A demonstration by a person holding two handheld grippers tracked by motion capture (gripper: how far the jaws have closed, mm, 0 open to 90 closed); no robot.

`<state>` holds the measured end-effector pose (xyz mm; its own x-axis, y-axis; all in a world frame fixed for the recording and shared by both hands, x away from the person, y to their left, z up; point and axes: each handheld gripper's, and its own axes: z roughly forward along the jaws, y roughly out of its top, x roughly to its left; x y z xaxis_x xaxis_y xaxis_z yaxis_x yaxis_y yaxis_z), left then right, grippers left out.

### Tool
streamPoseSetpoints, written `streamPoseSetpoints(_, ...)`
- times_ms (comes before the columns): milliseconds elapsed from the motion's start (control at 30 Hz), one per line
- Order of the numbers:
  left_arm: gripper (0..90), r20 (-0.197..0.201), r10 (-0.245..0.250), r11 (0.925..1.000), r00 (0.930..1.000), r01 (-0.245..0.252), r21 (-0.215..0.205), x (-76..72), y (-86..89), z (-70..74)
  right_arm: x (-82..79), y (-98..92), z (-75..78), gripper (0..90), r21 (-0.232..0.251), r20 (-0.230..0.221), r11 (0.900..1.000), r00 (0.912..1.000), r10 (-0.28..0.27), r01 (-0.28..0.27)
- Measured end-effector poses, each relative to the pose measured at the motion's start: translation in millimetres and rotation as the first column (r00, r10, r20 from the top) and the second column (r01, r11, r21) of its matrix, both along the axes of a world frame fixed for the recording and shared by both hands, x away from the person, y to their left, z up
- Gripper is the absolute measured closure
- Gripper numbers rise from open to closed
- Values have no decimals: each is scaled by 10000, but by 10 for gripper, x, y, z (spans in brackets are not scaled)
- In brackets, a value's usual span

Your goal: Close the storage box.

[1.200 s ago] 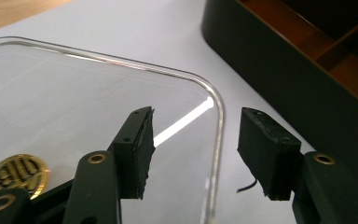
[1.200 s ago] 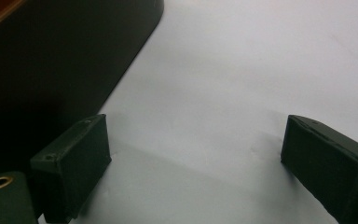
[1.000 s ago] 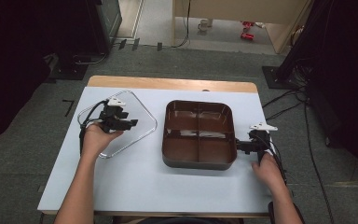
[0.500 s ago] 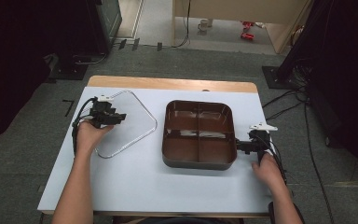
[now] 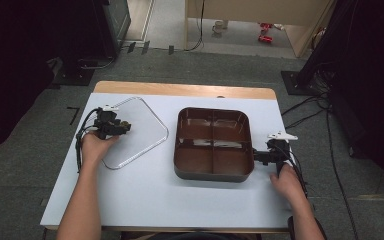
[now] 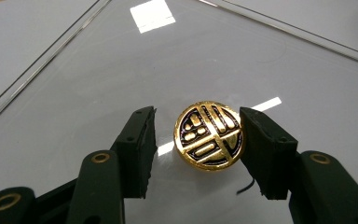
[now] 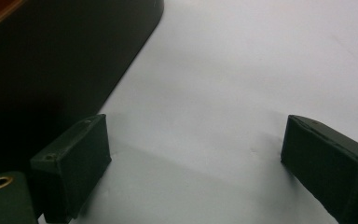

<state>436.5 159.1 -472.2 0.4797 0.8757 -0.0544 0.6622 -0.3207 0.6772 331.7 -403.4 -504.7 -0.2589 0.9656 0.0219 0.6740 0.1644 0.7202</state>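
A clear plastic lid (image 5: 147, 135) lies flat on the left of the white table. A round gold-and-black knob (image 6: 209, 135) sits on the lid (image 6: 214, 51). My left gripper (image 6: 198, 119) is open with its jaws on either side of the knob: the right jaw is at the knob's edge and a small gap remains on the left. From above, the left gripper (image 5: 121, 125) is over the lid's left part. A brown four-compartment tray (image 5: 212, 172) stands in the middle. My right gripper (image 5: 258, 156) rests open at the tray's right wall (image 7: 51, 60), holding nothing.
The white tabletop (image 5: 145, 200) has a wooden strip (image 5: 180, 90) along its far edge. Dark equipment and cables stand on the floor (image 5: 330, 115) around the table. The person's forearms come in from the near edge.
My left gripper has shifted left across the lid toward its left part. The right gripper and the tray have stayed put.
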Motion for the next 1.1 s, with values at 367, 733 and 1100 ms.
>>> streamPoseSetpoints(367,545,130,-97,9999,9999,98,-70,-11,-20,-38,0,0,0,74,3,-2,10000,10000,-1,1)
streamPoseSetpoints(733,594,77,-83,9997,9999,85,-225,-10,-26,-31,0,-1,0,74,10,-4,10000,10000,1,-1)
streamPoseSetpoints(1100,596,-202,-28,9999,9998,25,-162,-4,-25,12,1,-1,0,73,10,-3,10000,10000,4,-4)
